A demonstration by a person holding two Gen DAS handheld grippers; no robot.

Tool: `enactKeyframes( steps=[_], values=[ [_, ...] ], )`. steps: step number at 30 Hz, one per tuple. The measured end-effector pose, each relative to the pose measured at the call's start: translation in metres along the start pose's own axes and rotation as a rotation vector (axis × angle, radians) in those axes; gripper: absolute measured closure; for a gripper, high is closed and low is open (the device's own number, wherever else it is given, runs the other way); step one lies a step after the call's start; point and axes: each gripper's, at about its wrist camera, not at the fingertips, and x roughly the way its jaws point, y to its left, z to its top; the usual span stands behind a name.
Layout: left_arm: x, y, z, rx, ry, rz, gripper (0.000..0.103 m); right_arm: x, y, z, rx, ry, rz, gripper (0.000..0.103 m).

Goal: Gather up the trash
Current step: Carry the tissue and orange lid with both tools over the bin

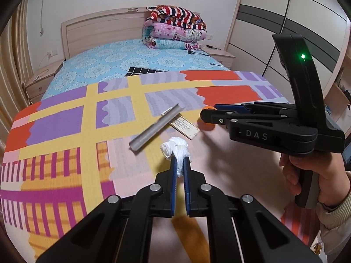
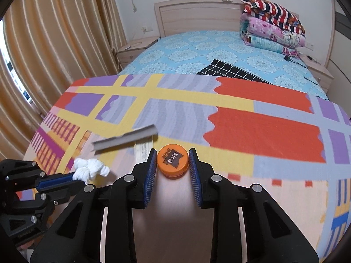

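My left gripper (image 1: 180, 161) is shut on a crumpled white tissue (image 1: 176, 151), held over the patterned cloth; the tissue also shows in the right wrist view (image 2: 90, 168) at the left gripper's tips (image 2: 73, 178). My right gripper (image 2: 172, 155) holds an orange bottle cap (image 2: 172, 162) between its blue pads, which touch the cap's sides. In the left wrist view the right gripper (image 1: 207, 115) is at the right, with the cap (image 1: 207, 126) partly hidden behind it. A grey folded strip (image 1: 156, 129) lies on a flat wooden stick (image 1: 186, 128); the strip also shows in the right wrist view (image 2: 125, 140).
The colourful patterned cloth (image 1: 65, 131) covers the near surface. Behind it is a bed with a blue sheet (image 1: 114, 63), folded quilts (image 1: 173, 27) and a black grid cloth (image 2: 230, 70). Curtains (image 2: 54, 43) hang at the left, a wardrobe (image 1: 285, 22) stands at the right.
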Motion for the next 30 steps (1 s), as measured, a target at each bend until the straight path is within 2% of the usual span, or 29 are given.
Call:
enactKeyframes(
  steps=[5,11,14,24,30],
  values=[
    [-0.021,-0.01,-0.011,0.023,-0.018,-0.003,0.097,-0.023,0.009,-0.018,-0.022,-0.012,-0.024,0.073],
    [-0.057,-0.03,-0.029,0.08,-0.047,-0.019,0.097,-0.057,0.02,-0.043,-0.026,-0.034,-0.008,0.073],
    [-0.075,-0.039,-0.04,0.108,-0.064,-0.034,0.097,-0.076,0.024,-0.058,0.003,-0.05,0.043,0.073],
    [-0.147,-0.075,-0.08,0.195,-0.132,-0.075,0.097,-0.144,0.04,-0.12,-0.001,-0.095,0.08,0.073],
    [-0.167,-0.094,-0.105,0.23,-0.136,-0.098,0.097,-0.173,0.053,-0.146,-0.037,-0.082,0.116,0.073]
  ],
)
